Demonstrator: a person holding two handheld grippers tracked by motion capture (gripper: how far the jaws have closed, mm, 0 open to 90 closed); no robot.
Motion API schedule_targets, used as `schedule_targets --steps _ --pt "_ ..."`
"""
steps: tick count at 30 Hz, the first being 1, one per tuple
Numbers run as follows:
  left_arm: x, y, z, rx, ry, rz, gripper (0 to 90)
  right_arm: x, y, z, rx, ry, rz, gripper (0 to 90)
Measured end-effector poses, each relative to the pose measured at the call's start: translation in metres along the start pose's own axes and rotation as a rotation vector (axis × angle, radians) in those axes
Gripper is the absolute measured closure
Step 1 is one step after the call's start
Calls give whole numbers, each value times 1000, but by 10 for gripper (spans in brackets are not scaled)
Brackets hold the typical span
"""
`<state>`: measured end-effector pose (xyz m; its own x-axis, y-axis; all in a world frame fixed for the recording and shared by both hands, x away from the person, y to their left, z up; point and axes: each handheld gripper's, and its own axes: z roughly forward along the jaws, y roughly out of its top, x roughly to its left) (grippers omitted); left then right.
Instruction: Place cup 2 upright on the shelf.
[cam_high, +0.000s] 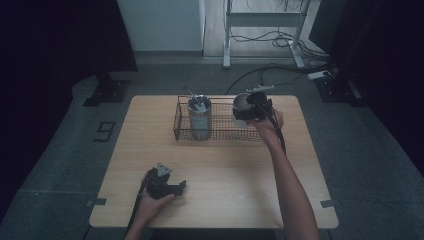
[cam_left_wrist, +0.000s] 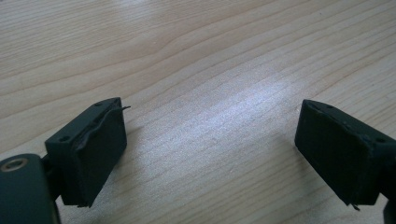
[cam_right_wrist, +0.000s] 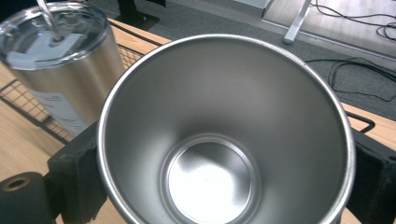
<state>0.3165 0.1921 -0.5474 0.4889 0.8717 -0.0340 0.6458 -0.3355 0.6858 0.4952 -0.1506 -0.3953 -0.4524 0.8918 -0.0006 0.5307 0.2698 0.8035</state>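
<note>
At the far right of the table, over the right end of the wire basket, my right gripper grasps a steel cup, its two black jaws pressed against the cup's outer wall on opposite sides. Seen from the right gripper view, the cup is open-topped and empty: a thin rolled rim, smooth brushed walls tapering down to a smaller round, flat bottom that catches a bright reflection. No lid, no handle visible. From the high view the cup tilts, its mouth facing up and toward the near side.

Left of it, inside the same basket, a steel tumbler stands upright with a clear lid and a straw; a pale label shows on its side in the right gripper view. Tumbler and cup stand apart.

Near the left corner of the table, my left gripper rests low over bare wood, jaws released and spread wide, nothing between them.
</note>
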Motion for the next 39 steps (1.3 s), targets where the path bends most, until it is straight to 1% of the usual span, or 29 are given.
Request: schedule_targets --steps 2,7,9,13,16,21,27,35,39 --pt "0 0 0 -1 -2 -2 92 -2 1 2 2 -2 6 65" --pt "1 0 0 -2 -7 -6 92 -6 7 7 11 -11 -3 65" --pt "1 0 0 -1 -7 -7 92 -9 10 9 10 -6 8 65" --pt "1 0 0 -2 -8 -8 92 -12 12 14 18 -22 2 65" --pt "1 0 0 -2 -9 -7 92 -12 11 19 24 -19 12 65" --pt "1 0 0 -2 -9 -7 92 -10 8 29 47 -28 0 64" --pt "1 0 -1 -2 -11 -8 92 -10 3 38 58 -35 7 64" --pt "1 0 0 -2 -10 -7 93 -14 -5 49 99 -55 8 64" --pt "1 0 0 -2 -9 -6 93 -16 -6 53 100 -51 16 64"
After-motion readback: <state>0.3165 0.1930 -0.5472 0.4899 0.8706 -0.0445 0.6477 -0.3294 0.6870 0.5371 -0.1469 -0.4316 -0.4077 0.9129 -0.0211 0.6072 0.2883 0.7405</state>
